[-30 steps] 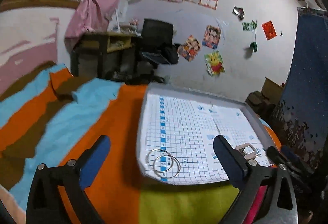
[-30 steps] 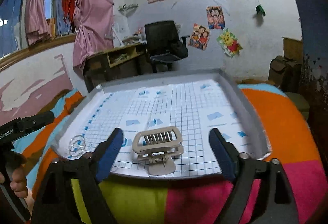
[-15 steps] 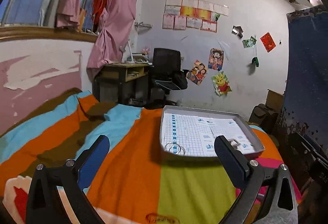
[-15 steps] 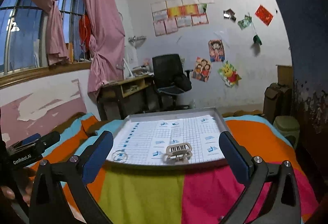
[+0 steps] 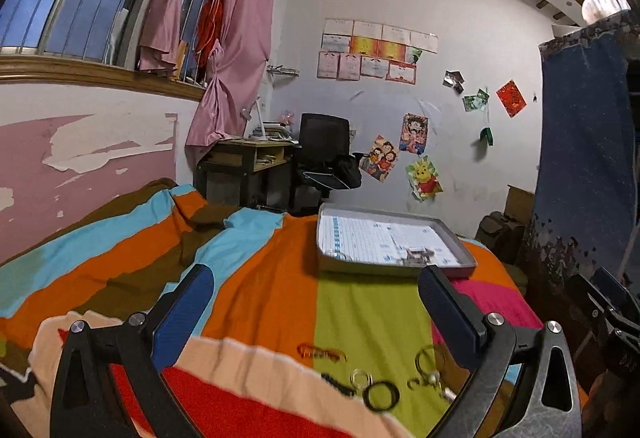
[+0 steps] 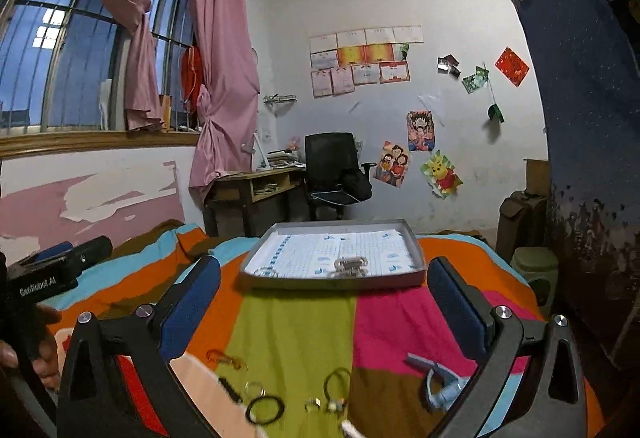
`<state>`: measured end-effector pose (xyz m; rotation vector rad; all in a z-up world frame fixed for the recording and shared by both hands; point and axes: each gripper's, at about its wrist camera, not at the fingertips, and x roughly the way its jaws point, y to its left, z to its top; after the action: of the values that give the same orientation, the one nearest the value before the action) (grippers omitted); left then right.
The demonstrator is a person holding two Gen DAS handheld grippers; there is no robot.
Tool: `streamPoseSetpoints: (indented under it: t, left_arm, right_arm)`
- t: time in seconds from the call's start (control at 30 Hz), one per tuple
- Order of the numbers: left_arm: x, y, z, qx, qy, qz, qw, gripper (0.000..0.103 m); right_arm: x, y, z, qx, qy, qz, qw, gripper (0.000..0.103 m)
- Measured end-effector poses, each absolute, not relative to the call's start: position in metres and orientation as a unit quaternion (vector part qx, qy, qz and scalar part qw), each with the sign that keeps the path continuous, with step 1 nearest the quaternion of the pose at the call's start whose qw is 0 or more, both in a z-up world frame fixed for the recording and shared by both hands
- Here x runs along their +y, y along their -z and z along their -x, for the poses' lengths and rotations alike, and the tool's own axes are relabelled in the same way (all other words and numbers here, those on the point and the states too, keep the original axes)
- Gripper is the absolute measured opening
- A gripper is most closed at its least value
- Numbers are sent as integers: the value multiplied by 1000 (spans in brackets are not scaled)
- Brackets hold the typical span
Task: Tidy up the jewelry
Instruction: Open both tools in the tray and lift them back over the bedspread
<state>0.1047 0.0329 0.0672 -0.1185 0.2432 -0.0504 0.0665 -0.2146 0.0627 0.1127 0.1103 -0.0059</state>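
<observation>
Two black hand-held grippers with blue pads, the left gripper (image 5: 316,302) and the right gripper (image 6: 324,302), hover with jaws spread wide and empty above the striped bedspread (image 6: 292,322), likely poised to choose a piece. Loose jewelry lies near: a black ring-shaped band (image 6: 265,410), an orange clip (image 6: 226,358), a light blue hair claw (image 6: 442,382). Farther off, the shallow grey tray (image 6: 332,280) already holds a beige hair claw (image 6: 351,265) and thin hoops (image 6: 265,271). Motion blur smears the smaller pieces; the frame's lower edge cuts some off.
</observation>
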Motion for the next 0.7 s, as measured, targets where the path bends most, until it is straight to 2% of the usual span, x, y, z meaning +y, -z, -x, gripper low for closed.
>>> streamPoseSetpoints:
  t: [0.3, 0.7]
  left_arm:
    - [41, -45, -57, 139, 24, 40, 989, 103]
    - [42, -22, -23, 159, 12, 41, 986, 103]
  right_arm:
    - [-213, -43, -3, 87, 8, -49, 995, 102]
    - [-205, -28, 39, 111, 35, -52, 992, 102]
